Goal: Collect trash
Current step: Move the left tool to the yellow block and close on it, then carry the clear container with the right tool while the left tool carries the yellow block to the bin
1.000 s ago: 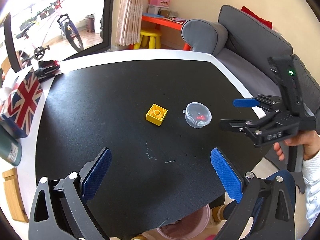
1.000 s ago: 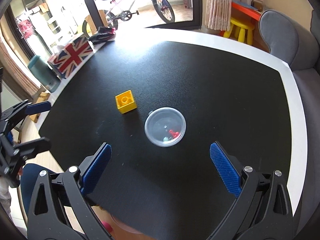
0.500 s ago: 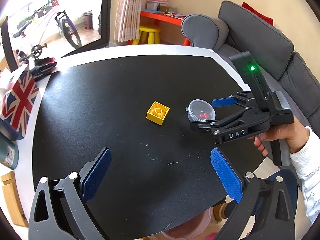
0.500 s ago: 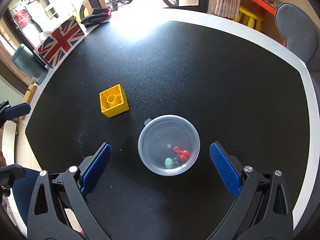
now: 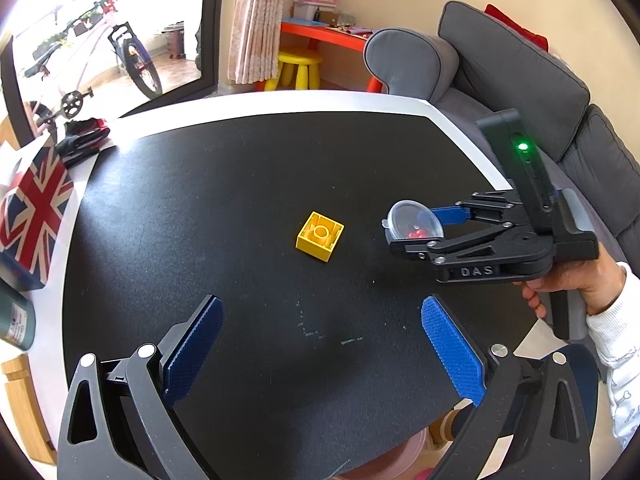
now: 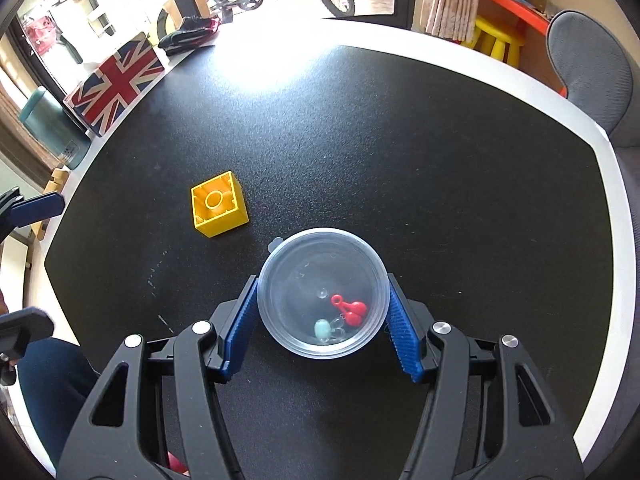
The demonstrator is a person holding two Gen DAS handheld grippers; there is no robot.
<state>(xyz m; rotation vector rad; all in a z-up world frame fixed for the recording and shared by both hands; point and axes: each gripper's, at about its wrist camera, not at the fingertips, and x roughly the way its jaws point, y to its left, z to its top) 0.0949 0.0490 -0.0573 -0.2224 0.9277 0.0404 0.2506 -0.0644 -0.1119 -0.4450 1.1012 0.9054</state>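
Observation:
A clear round plastic cup (image 6: 323, 293) with a lid holds small red and pale green bits. My right gripper (image 6: 323, 316) is shut on it, both blue pads against its sides, on the black table. In the left wrist view the cup (image 5: 412, 222) appears tilted between the right gripper's (image 5: 416, 228) fingers. A yellow toy brick (image 5: 320, 236) lies upside down on the table, left of the cup; it also shows in the right wrist view (image 6: 218, 204). My left gripper (image 5: 320, 344) is open and empty over the table's near edge.
A Union Jack box (image 5: 34, 208) and a green bottle (image 5: 14, 320) stand at the table's left edge, with a dark bundle (image 5: 82, 140) behind. A pink bin (image 5: 400, 452) sits below the near edge. A grey sofa (image 5: 520, 80) is on the right.
My right gripper moved in over the cup and closed on it; the cup now appears tilted in its fingers. The left gripper and the yellow brick have stayed put.

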